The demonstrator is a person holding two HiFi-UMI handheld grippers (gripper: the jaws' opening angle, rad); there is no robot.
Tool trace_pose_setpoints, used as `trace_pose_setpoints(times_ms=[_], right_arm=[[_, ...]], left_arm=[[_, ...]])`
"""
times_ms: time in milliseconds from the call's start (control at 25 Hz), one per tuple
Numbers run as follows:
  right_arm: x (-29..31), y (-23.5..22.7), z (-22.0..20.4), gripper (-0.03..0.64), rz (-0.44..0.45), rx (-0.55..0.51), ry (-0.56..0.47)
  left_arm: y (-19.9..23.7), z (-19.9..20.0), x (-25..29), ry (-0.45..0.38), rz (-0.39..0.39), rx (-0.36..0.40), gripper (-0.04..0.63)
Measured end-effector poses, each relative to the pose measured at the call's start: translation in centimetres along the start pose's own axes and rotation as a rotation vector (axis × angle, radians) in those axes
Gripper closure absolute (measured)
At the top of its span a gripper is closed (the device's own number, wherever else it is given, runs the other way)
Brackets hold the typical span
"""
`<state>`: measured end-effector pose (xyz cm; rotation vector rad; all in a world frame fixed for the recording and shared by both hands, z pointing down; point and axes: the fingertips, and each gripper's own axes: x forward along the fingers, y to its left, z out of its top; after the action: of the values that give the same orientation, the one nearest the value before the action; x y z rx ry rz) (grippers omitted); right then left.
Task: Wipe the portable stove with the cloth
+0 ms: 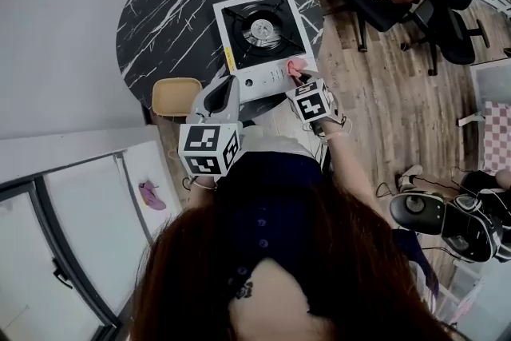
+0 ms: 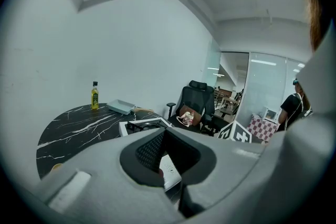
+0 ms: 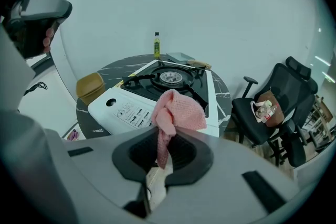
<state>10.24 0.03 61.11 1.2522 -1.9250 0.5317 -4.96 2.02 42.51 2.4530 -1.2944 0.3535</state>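
Right gripper view showed the right gripper clenched on the cloth at the front edge of the stove. The left gripper hung released; wiping looked hardly started.

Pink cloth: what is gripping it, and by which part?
The right hand-held gripper pinches the pink cloth by its bunched lower end.

The cloth is pink, coarse-knit fabric. The portable stove has a smooth white casing and matt black top; the counter looks like polished black marble, white-veined.
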Motion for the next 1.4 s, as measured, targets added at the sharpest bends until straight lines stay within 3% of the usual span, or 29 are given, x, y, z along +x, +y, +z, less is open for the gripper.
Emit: trace_pose_setpoints(times_ms=[320, 720, 1400], right_arm=[[0.4, 1.3, 0.6, 0.581, 0.041, 0.003, 0.008], [0.9, 3.8, 1.3, 0.581, 0.100, -0.050, 0.017], [1.4, 8.3, 2.9, 0.581, 0.158, -0.162, 0.008]], left_arm=[[0.7, 0.3, 0.2, -0.010, 0.016, -0.015, 0.583], [0.5, 0.3, 0.6, -0.008, 0.004, -0.017, 0.583], [2.4, 0.7, -0.4, -0.022, 0.050, -0.025, 0.583]])
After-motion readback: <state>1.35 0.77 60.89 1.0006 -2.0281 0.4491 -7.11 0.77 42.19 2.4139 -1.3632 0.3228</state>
